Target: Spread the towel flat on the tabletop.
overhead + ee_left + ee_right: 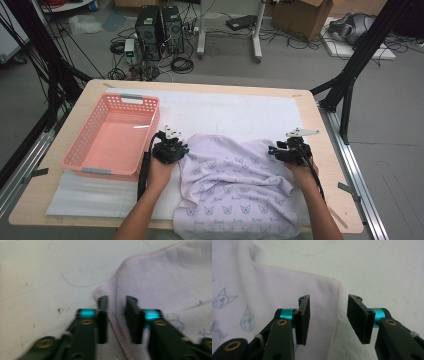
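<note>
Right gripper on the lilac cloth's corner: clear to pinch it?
Probably yes. The right gripper has open jaws straddling the hemmed edge of the lilac cloth near its corner, with nothing between them but cloth.

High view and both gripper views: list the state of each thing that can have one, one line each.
Cloth: rumpled, partly folded, near edge hanging off the table.
Basket: upright, empty.
Left tongs: open, straddling the cloth's hemmed corner, not pressing it.
Right tongs: open, straddling the cloth's hemmed corner, not pressing it.
</note>
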Motion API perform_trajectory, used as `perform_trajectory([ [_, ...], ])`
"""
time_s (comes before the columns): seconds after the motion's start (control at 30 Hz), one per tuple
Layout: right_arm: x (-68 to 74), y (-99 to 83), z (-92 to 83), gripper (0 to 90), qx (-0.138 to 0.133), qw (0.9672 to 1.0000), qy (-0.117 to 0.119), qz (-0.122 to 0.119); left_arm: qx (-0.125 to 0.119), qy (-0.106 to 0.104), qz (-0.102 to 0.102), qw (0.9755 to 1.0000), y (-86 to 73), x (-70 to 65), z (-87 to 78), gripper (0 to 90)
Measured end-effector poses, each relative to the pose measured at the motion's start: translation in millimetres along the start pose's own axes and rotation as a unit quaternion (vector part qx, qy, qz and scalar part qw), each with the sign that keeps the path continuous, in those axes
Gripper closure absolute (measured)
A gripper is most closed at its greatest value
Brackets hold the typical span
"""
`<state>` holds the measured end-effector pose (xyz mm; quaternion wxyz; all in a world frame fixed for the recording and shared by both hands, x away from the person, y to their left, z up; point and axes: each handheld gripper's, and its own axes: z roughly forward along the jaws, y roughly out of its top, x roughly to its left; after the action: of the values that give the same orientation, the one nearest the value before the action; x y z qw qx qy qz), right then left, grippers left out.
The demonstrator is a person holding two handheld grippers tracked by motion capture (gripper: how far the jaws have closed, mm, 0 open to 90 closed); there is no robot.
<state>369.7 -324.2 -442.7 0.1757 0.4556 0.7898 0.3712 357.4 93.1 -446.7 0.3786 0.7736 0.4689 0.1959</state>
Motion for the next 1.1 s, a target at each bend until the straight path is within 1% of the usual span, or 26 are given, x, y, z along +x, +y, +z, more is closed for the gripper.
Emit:
perform_trajectory([
  [0.07, 1.0, 4.1, 7.9, 48.7, 0.002, 1.0, 0.001, -0.004, -0.004, 0.005, -0.006, 1.0, -0.7, 0.6, 0.5, 54.5],
  [0.1, 2.8, 7.5, 13.4, 48.9, 0.007, 0.9999, 0.002, -0.008, -0.006, 0.003, -0.01, 0.9999, -0.9, 1.0, 1.1, 49.4],
  [0.13, 5.0, 10.2, 17.8, 48.8, 0.013, 0.9998, 0.0, -0.016, -0.005, 0.003, -0.008, 0.9999, -0.9, 0.9, 1.6, 49.2],
  [0.17, 7.3, 13.2, 20.7, 52.1, 0.012, 0.9995, -0.004, -0.028, -0.007, 0.005, -0.005, 1.0, -0.9, -0.2, 2.3, 49.4],
  [0.23, 10.8, 18.2, 24.7, 67.6, 0.015, 0.9988, 0.006, -0.047, -0.007, 0.006, 0.008, 0.9999, -0.7, -2.0, 2.7, 51.8],
  [0.27, 11.4, 20.7, 26.0, 80.3, 0.018, 0.9979, 0.01, -0.061, -0.006, 0.004, 0.011, 0.9999, -0.5, -2.2, 2.6, 55.5],
  [0.3, 11.8, 23.6, 27.0, 84.9, 0.024, 0.9966, 0.003, -0.079, -0.008, 0.005, 0.008, 0.9999, -0.5, -2.7, 3.0, 56.2],
  [0.33, 10.4, 26.5, 28.1, 85.9, 0.03, 0.9954, 0.002, -0.09, -0.008, 0.005, 0.007, 0.9999, -0.4, -2.8, 2.9, 56.1],
  [0.4, 2.8, 33.1, 29.9, 86.6, 0.033, 0.9943, -0.031, -0.096, -0.006, 0.003, 0.001, 1.0, -0.4, -3.0, 2.4, 55.8],
  [0.43, -5.7, 36.1, 29.6, 86.6, 0.027, 0.9945, -0.053, -0.086, -0.006, 0.002, -0.002, 1.0, -0.2, -3.7, 2.4, 53.9],
  [0.47, -11.0, 37.6, 28.8, 86.6, 0.022, 0.9945, -0.066, -0.078, -0.004, 0.002, -0.003, 1.0, 0.1, -4.4, 2.1, 51.6],
  [0.5, -17.3, 39.5, 27.6, 86.6, 0.016, 0.9933, -0.091, -0.07, -0.004, -0.001, -0.006, 1.0, 0.3, -5.8, 2.1, 50.4],
  [0.53, -22.6, 39.9, 25.5, 86.6, 0.006, 0.9898, -0.124, -0.07, -0.005, -0.007, -0.006, 0.9999, 0.6, -6.6, 2.0, 49.9],
  [0.6, -33.6, 38.2, 22.3, 86.5, -0.002, 0.9856, -0.163, -0.045, -0.008, -0.012, -0.007, 0.9999, 1.3, -9.7, 2.9, 49.3],
  [0.63, -39.7, 35.7, 22.0, 85.8, 0.0, 0.9864, -0.163, -0.023, -0.008, -0.012, -0.009, 0.9999, 1.4, -10.7, 3.7, 49.5],
  [0.67, -42.3, 34.2, 22.2, 82.5, 0.002, 0.9879, -0.155, -0.01, -0.011, -0.02, -0.013, 0.9997, 1.9, -11.7, 5.7, 49.8],
  [0.73, -44.0, 31.7, 19.2, 68.5, 0.0, 0.989, -0.148, 0.009, -0.018, -0.03, -0.024, 0.9991, 3.0, -13.8, 8.5, 50.1],
  [0.77, -44.6, 31.9, 17.1, 64.3, -0.005, 0.9902, -0.139, 0.014, -0.02, -0.046, -0.031, 0.9983, 4.3, -16.1, 10.8, 50.1],
  [0.83, -42.4, 33.9, 8.7, 62.8, -0.02, 0.9921, -0.122, 0.023, -0.017, -0.056, -0.022, 0.9981, 6.2, -22.5, 15.0, 49.2],
  [0.9, -39.4, 35.9, 2.4, 61.7, -0.026, 0.9934, -0.11, 0.021, -0.018, -0.044, 0.0, 0.9989, 7.7, -30.7, 18.9, 46.9],
  [0.93, -37.5, 36.8, -0.8, 61.6, -0.028, 0.9939, -0.106, 0.016, -0.013, -0.013, 0.026, 0.9995, 8.9, -35.1, 19.0, 51.5],
  [0.97, -35.0, 37.7, -4.5, 61.6, -0.032, 0.9949, -0.095, 0.014, -0.016, -0.023, 0.04, 0.9988, 9.4, -38.1, 19.9, 62.8],
  [1.0, -33.3, 38.2, -7.2, 61.2, -0.033, 0.9954, -0.089, 0.01, -0.017, -0.021, 0.053, 0.9982, 10.7, -42.6, 21.3, 80.5],
  [1.03, -31.0, 38.8, -9.1, 61.0, -0.033, 0.9958, -0.085, 0.008, -0.013, -0.01, 0.066, 0.9977, 12.8, -45.6, 22.3, 85.2],
  [1.07, -29.4, 38.9, -10.2, 61.0, -0.035, 0.9963, -0.079, 0.007, -0.006, 0.003, 0.082, 0.9966, 17.9, -46.7, 24.7, 86.2],
  [1.1, -26.9, 39.1, -12.1, 61.0, -0.032, 0.9969, -0.072, 0.001, -0.004, 0.015, 0.08, 0.9966, 21.6, -44.8, 26.2, 86.6],
])
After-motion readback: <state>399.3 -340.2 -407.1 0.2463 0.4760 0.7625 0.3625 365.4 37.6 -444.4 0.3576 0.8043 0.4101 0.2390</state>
